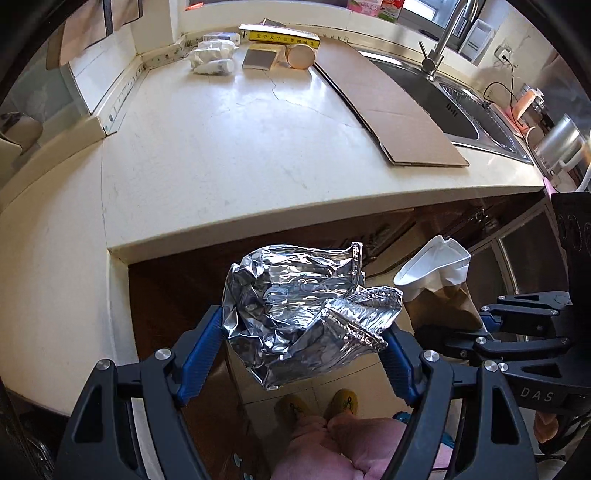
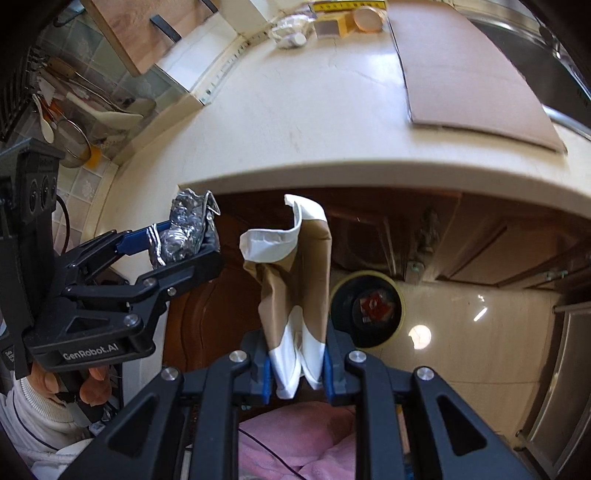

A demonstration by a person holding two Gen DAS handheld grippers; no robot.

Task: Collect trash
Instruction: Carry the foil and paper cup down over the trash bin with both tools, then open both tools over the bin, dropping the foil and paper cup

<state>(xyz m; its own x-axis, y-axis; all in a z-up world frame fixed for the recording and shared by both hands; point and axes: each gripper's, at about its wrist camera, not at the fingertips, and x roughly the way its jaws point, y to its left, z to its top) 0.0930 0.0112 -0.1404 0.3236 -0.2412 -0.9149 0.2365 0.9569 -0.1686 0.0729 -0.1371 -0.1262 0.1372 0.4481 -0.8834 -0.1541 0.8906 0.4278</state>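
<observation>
My left gripper (image 1: 299, 354) is shut on a crumpled silver foil tray (image 1: 295, 310), held off the counter's front edge above the floor. The same foil tray (image 2: 184, 230) shows at the left of the right wrist view, between the left gripper's (image 2: 173, 240) blue pads. My right gripper (image 2: 297, 365) is shut on a crushed brown-and-white paper cup (image 2: 295, 280); in the left wrist view that cup (image 1: 436, 280) hangs just right of the foil. A round trash bin (image 2: 367, 308) with a black liner stands on the floor below and right of the cup, with red scraps inside.
The cream counter (image 1: 229, 155) carries a flat cardboard sheet (image 1: 388, 107), a yellow box (image 1: 280, 35), white crumpled wrappers (image 1: 214, 59) and a round lid (image 1: 301, 55) at the back. A steel sink (image 1: 454, 110) with a tap lies right. Brown cabinet doors (image 2: 443, 229) stand under the counter. A person's slippers (image 1: 317, 404) are on the tiled floor.
</observation>
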